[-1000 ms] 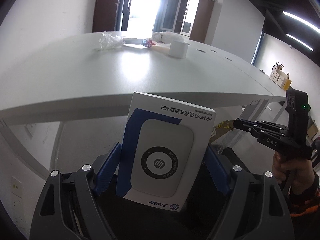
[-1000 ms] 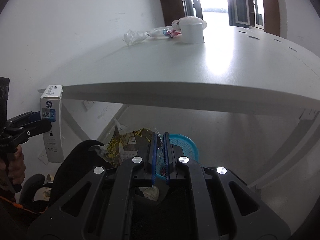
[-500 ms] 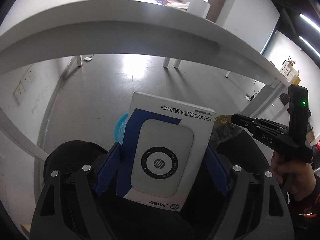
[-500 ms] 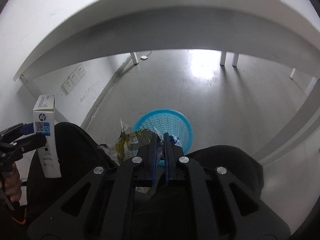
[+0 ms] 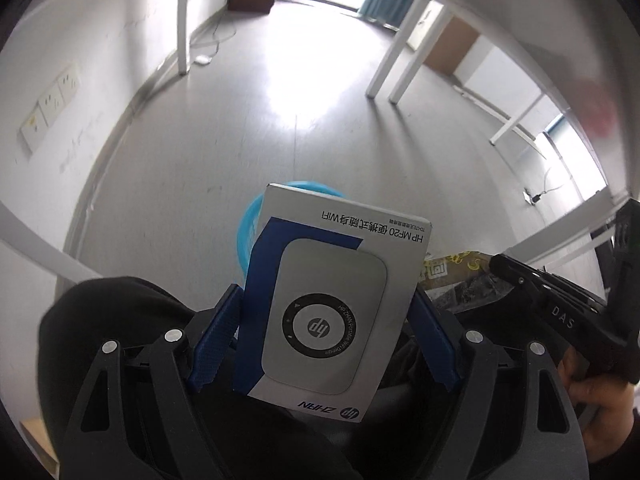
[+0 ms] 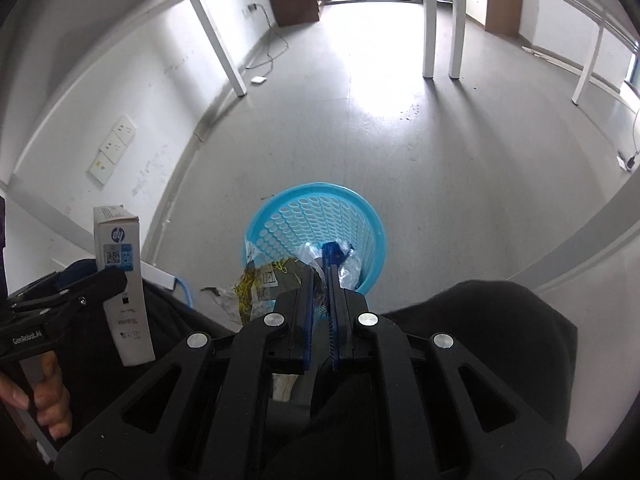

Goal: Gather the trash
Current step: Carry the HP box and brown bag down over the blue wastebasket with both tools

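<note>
My left gripper [image 5: 326,320] is shut on a white and blue HP WiFi box [image 5: 332,304], held upright above the floor; the box also shows at the left of the right wrist view [image 6: 122,280]. My right gripper [image 6: 319,272] is shut on a crumpled yellow-printed plastic wrapper [image 6: 260,280], which hangs at the near rim of a blue perforated waste basket [image 6: 316,216]. Clear plastic lies inside the basket. In the left wrist view only the basket's rim [image 5: 250,224] peeks out behind the box, and the wrapper [image 5: 460,276] shows to the right.
Grey floor stretches ahead under a white table with white legs [image 6: 430,20]. White wall sockets [image 6: 114,148] sit on the left wall. A cable and a white adapter [image 6: 259,79] lie on the floor. My black-clad knees are at both sides.
Both grippers have tilted down from the tabletop level to under the table. The basket is now nearer, and the wrapper hangs over its near rim. Both grips are unchanged.
</note>
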A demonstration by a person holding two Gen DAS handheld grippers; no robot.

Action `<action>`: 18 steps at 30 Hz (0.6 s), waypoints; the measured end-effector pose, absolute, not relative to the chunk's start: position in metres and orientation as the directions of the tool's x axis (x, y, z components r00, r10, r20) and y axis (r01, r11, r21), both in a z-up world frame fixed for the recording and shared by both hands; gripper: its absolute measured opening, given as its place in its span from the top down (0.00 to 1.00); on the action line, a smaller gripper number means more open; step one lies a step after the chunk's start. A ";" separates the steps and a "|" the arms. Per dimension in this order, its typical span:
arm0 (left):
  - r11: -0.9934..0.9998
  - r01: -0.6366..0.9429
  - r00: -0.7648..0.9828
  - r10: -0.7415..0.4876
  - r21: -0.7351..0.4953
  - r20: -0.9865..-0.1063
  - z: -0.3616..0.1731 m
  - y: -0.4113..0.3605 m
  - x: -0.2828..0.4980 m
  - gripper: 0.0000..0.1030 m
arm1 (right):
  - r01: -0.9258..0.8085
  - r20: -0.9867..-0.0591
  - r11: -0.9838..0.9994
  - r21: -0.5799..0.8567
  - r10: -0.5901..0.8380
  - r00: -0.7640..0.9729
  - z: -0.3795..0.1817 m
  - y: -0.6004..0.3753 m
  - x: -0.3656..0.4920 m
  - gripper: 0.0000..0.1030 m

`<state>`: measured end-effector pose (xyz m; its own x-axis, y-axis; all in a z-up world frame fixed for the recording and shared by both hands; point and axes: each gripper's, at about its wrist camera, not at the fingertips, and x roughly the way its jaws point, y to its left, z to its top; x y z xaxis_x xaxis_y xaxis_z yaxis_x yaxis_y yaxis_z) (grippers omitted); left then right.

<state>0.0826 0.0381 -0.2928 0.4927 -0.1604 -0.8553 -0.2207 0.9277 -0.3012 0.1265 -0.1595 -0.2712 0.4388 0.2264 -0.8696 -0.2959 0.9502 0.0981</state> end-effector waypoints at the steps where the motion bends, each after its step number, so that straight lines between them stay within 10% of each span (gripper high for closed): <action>1: 0.922 -0.234 0.482 -0.165 -0.308 -0.861 -0.298 0.040 0.087 0.22 | -0.295 -0.872 0.951 0.090 0.218 0.437 -0.276 -0.154 0.132 0.94; 18: 0.845 -0.383 0.393 -0.217 -0.373 -0.894 -0.366 0.056 0.147 0.22 | -0.303 -0.923 0.953 -0.030 0.090 0.375 -0.346 -0.103 0.192 0.94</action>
